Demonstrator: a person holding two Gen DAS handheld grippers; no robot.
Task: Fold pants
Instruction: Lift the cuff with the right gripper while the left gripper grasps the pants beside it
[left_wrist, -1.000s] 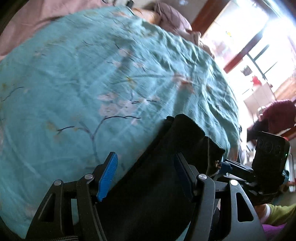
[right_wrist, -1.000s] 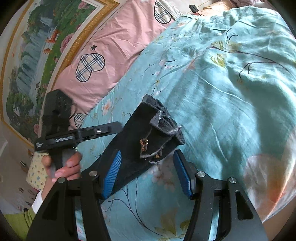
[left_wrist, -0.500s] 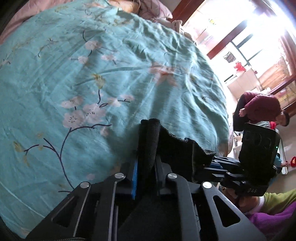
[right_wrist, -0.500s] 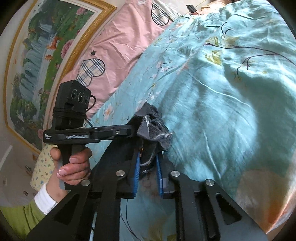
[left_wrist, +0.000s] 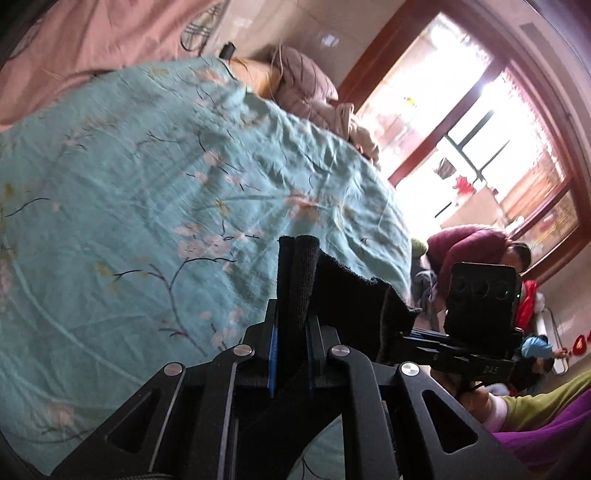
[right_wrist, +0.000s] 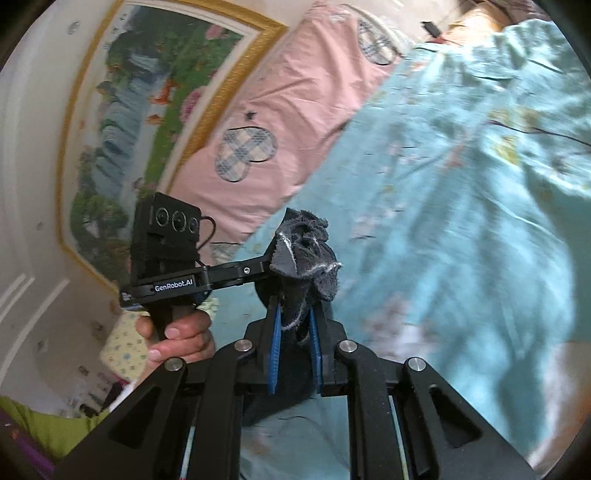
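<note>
The black pants (left_wrist: 332, 291) are held up off the teal flowered bedspread (left_wrist: 147, 192). My left gripper (left_wrist: 291, 347) is shut on one corner of their edge, and the cloth stands up between its blue pads. My right gripper (right_wrist: 293, 332) is shut on the other corner, a bunched dark grey wad of pants (right_wrist: 306, 251). The pants stretch between the two grippers. The right gripper also shows in the left wrist view (left_wrist: 476, 325), and the left gripper in the right wrist view (right_wrist: 166, 258). The rest of the pants hangs below, out of sight.
Pink pillows with plaid hearts (right_wrist: 295, 122) lie at the head of the bed under a framed painting (right_wrist: 140, 110). A brown cushion (left_wrist: 306, 92) lies at the far corner. A person in dark red (left_wrist: 469, 251) bends down beyond the bed near the bright window (left_wrist: 461, 129).
Both grippers closed on the pants' corners, then lifted them off the bedspread. Both views now tilt up toward the pillows, the wall and the window.
</note>
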